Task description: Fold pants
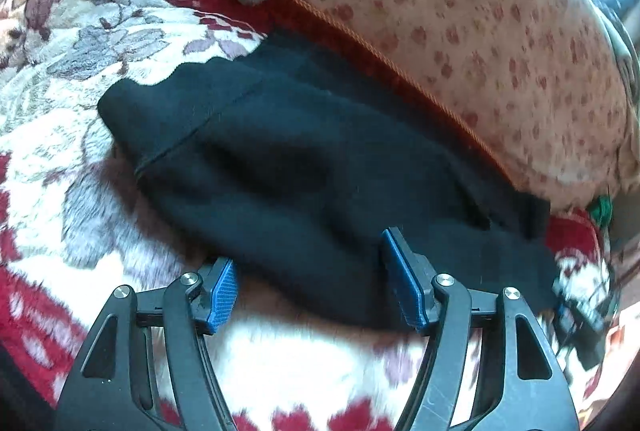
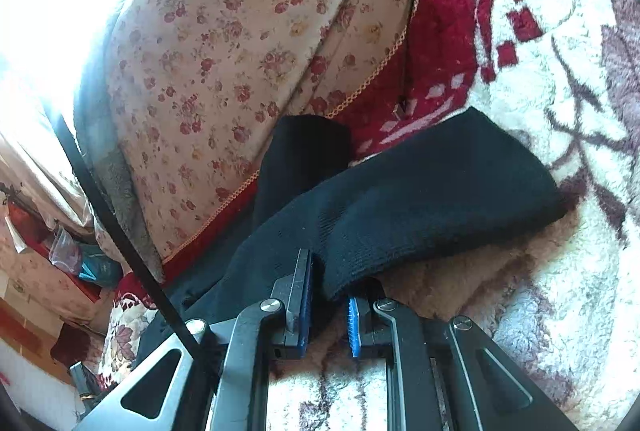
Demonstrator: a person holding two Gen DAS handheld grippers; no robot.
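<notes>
Left wrist view: left claw [image 1: 308, 285] spread wide over the black pants [image 1: 304, 159], gripping nothing.
Right claw [image 2: 326, 305]: pinched on the pants' edge.
Underneath: floral blanket [image 1: 80, 79].

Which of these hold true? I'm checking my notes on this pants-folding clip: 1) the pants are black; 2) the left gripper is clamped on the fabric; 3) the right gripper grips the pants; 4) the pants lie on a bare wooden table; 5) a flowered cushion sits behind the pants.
1) True: the pants are black.
2) False: the left gripper stands open, its blue pads apart over the pants' near edge, not pressing on it.
3) True: the right gripper is shut on a fold of the pants.
4) False: they lie on a plush red-and-cream flowered blanket.
5) True: the flowered cushion lies just beyond them.
</notes>
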